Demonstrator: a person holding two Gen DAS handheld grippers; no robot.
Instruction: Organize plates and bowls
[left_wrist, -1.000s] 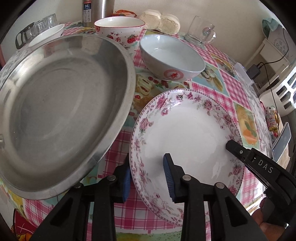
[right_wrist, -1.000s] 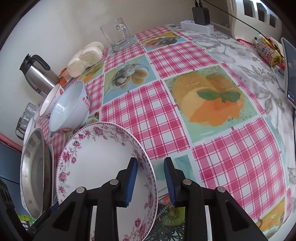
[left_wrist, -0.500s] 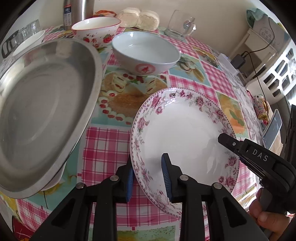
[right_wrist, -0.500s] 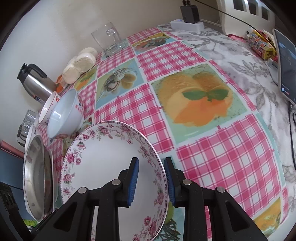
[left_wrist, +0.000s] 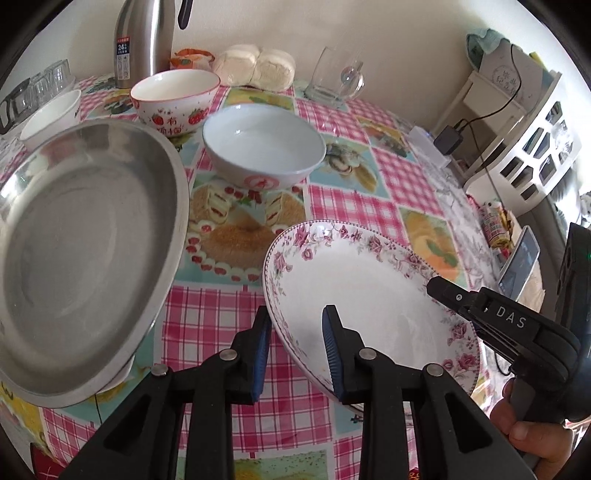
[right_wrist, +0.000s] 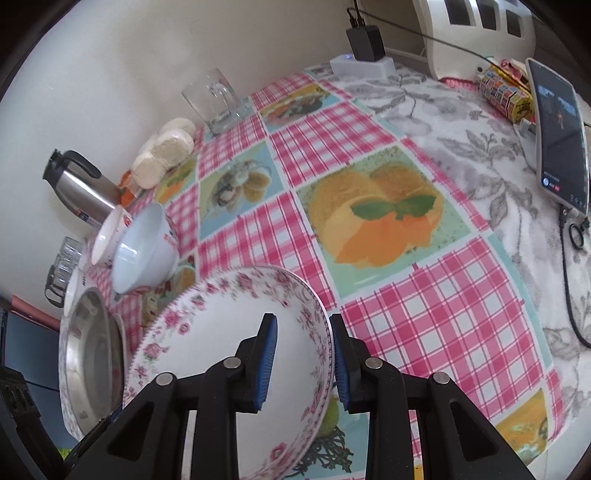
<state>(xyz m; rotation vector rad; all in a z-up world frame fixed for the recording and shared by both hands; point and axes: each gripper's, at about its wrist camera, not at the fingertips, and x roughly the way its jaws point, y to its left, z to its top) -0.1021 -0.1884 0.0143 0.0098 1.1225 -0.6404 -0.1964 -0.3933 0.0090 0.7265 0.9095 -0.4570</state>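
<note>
A white plate with a pink floral rim (left_wrist: 373, 295) is held above the table by both grippers. My left gripper (left_wrist: 297, 354) is shut on its near-left rim. My right gripper (right_wrist: 303, 363) is shut on its opposite rim; the plate (right_wrist: 207, 354) tilts in the right wrist view, and that gripper also shows in the left wrist view (left_wrist: 439, 290). A large steel plate (left_wrist: 81, 243) lies at the left. A pale blue bowl (left_wrist: 264, 144), a strawberry bowl (left_wrist: 175, 96) and a small white bowl (left_wrist: 51, 114) stand behind.
A steel thermos (left_wrist: 144, 40), wrapped buns (left_wrist: 258, 68) and a glass mug (left_wrist: 334, 79) stand along the back wall. A phone (right_wrist: 559, 133), snack packet (right_wrist: 504, 92) and power strip (right_wrist: 362, 62) lie at the table's right side. The checked tablecloth (right_wrist: 424, 314) covers the table.
The floral plate has been lifted and carried to the right, away from the steel plate, and it tilts more. Both grippers stay shut on its rim.
</note>
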